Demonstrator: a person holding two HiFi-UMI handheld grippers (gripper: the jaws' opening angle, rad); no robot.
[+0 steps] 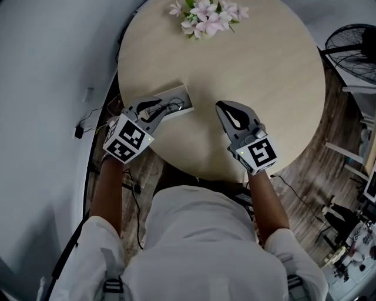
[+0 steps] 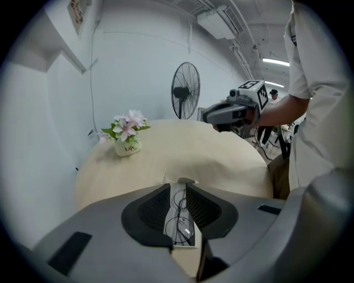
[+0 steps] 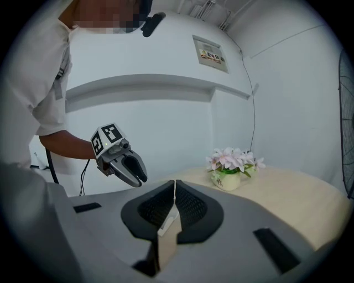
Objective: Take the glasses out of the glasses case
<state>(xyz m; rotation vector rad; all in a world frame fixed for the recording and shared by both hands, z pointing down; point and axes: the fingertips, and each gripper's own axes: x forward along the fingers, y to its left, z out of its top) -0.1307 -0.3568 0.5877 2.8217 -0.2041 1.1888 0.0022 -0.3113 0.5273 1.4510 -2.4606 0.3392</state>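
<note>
A white glasses case [image 1: 179, 94] lies open near the table's left front edge. Thin dark wire-framed glasses [image 1: 171, 106] rest inside it. My left gripper [image 1: 156, 109] hovers over the near end of the case, pointing down at it. In the left gripper view its jaws stand open, and the glasses [image 2: 179, 226] and the case [image 2: 189, 239] show in the gap below the left gripper [image 2: 178, 190]; the pads press on nothing. My right gripper [image 1: 227, 109] hangs over the table to the right of the case, shut and empty. The right gripper view shows the left gripper [image 3: 130, 169] beyond the right gripper [image 3: 175, 188].
The round light wooden table [image 1: 264, 88] carries a small pot of pink flowers [image 1: 205, 14] at its far edge. A standing fan [image 1: 352, 47] and cables on the wooden floor lie to the right. A white curved wall runs along the left.
</note>
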